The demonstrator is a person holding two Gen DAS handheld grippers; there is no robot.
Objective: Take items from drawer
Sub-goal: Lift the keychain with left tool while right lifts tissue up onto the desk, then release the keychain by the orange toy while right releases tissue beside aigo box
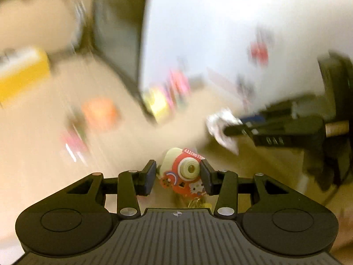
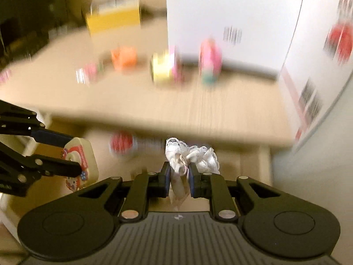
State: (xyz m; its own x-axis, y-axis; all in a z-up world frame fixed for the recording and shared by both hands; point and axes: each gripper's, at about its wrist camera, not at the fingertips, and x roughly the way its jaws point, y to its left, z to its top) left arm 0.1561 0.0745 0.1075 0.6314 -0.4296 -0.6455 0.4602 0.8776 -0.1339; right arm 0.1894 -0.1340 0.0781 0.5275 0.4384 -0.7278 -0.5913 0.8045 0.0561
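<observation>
My left gripper (image 1: 176,173) is shut on a red and cream toy camera (image 1: 183,172) with a cartoon cat print and a small chain hanging below it. In the right wrist view the same toy camera (image 2: 85,156) shows at the left, held between the left gripper's fingers (image 2: 55,165). My right gripper (image 2: 179,174) is shut on a white lace cloth (image 2: 192,154), which bunches up above the fingers. The left wrist view shows the lace cloth (image 1: 220,123) at the right, in the right gripper (image 1: 242,128). The open wooden drawer (image 2: 263,161) lies below the tabletop edge, blurred.
On the wooden tabletop (image 2: 220,101) stand a yellow box (image 2: 114,17), an orange item (image 2: 123,58), a yellow and pink item (image 2: 165,68) and a pink item (image 2: 210,58), all blurred. A white panel (image 2: 220,11) rises behind them. A red and white item (image 2: 123,143) lies in the drawer.
</observation>
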